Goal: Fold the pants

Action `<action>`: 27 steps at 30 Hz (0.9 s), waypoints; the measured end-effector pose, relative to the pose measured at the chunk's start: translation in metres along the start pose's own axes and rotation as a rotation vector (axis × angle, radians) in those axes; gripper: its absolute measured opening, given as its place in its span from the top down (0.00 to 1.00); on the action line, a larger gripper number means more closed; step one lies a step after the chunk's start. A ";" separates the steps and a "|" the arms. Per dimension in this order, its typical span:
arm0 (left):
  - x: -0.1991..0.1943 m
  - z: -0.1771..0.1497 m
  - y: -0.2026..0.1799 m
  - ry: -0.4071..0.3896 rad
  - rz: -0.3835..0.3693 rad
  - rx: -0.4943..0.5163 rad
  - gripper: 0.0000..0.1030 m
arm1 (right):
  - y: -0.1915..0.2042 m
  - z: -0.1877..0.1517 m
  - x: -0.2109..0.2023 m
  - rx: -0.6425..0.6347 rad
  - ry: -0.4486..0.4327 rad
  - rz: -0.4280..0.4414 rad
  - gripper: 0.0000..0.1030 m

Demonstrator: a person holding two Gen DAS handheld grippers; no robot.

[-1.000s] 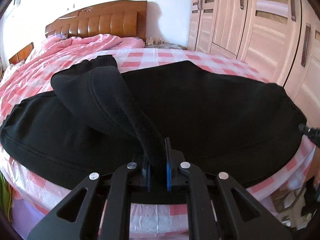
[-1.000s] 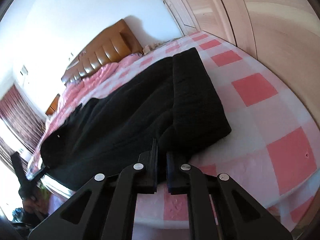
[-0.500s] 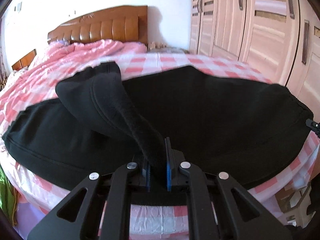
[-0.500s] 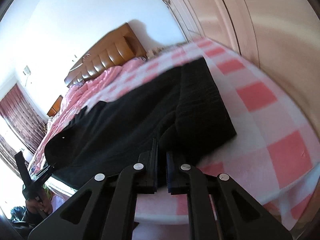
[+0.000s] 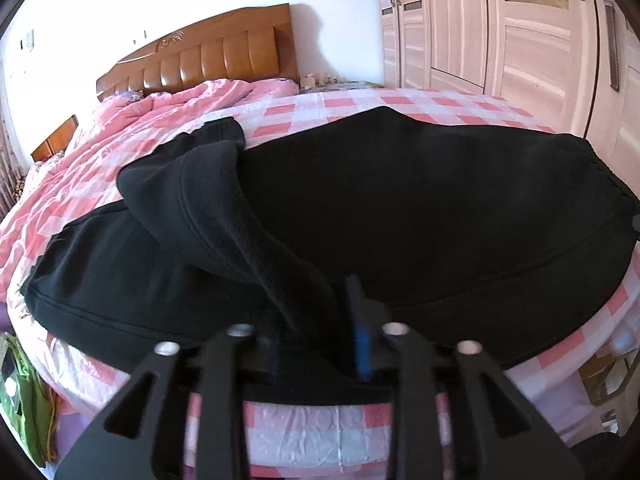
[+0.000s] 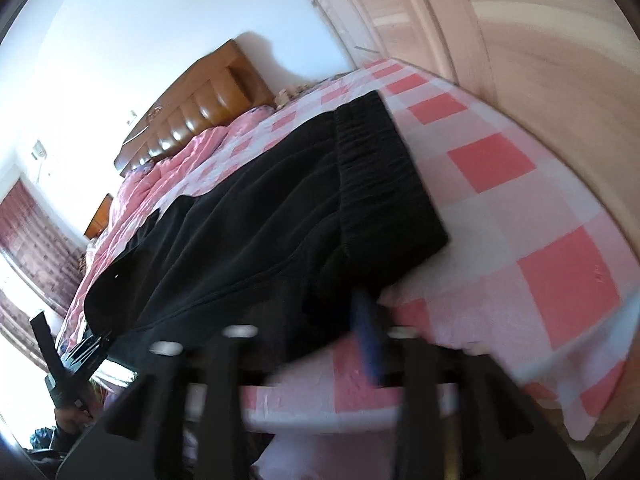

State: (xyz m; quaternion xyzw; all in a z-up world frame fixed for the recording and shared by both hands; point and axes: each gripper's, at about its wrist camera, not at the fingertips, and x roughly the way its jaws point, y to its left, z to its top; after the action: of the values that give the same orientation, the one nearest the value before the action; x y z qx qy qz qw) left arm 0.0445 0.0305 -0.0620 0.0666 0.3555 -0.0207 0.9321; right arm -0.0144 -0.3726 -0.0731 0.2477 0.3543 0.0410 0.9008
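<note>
Black pants (image 5: 400,208) lie folded lengthwise across the bed (image 5: 400,100); my left gripper (image 5: 316,332) and right gripper (image 6: 320,340) have just been opening, releasing the fabric. Crosswise folds remain.

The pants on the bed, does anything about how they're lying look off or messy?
Yes. On the black pants, one leg end is bunched in a rumpled hump over the other leg instead of lying flat. Both the left gripper and right gripper have just been opening, cloth between their jaws.
</note>
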 end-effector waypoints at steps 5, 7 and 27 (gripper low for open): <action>-0.013 0.003 0.007 -0.053 0.050 -0.020 0.35 | -0.014 0.005 -0.004 0.042 -0.027 -0.017 0.22; -0.012 0.003 0.008 -0.045 0.053 -0.023 0.35 | -0.018 0.009 0.007 0.066 0.010 0.007 0.21; -0.003 -0.006 -0.005 -0.022 0.073 0.089 0.50 | -0.001 -0.002 0.008 -0.023 -0.035 -0.150 0.71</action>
State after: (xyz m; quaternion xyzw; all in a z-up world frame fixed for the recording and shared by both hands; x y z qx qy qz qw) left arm 0.0378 0.0266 -0.0650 0.1205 0.3412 -0.0031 0.9322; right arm -0.0099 -0.3706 -0.0796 0.2107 0.3555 -0.0266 0.9102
